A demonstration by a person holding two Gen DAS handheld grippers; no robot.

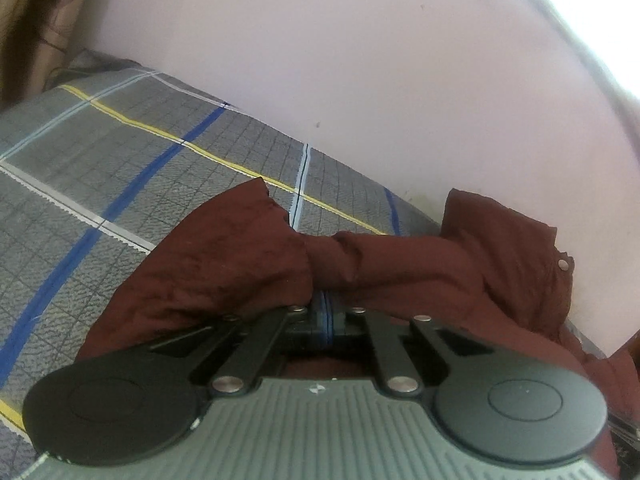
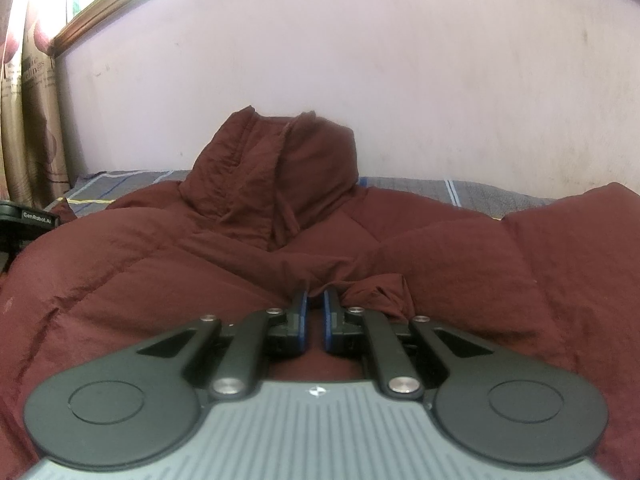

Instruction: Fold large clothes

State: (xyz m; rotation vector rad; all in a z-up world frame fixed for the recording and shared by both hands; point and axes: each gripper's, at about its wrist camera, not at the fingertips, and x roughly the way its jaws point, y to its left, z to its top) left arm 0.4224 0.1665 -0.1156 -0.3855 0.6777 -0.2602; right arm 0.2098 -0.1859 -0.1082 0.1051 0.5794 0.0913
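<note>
A dark red padded jacket (image 2: 200, 248) lies spread on a bed, its hood (image 2: 276, 168) standing up against the wall. My right gripper (image 2: 315, 300) rests low on the jacket's middle with its jaws nearly shut, a narrow gap between them, and a fold of fabric bunched at the right finger. My left gripper (image 1: 325, 300) is shut on a bunched part of the jacket (image 1: 224, 264), with fabric draped over its fingertips. A metal snap (image 1: 563, 265) shows on the jacket's edge at the right. The left gripper's body (image 2: 24, 216) shows at the far left of the right wrist view.
The bed has a grey checked sheet (image 1: 120, 168) with blue, yellow and white stripes. A pale pink wall (image 2: 360, 80) runs close behind the bed. A patterned curtain (image 2: 28, 120) hangs at the left, below a wooden frame.
</note>
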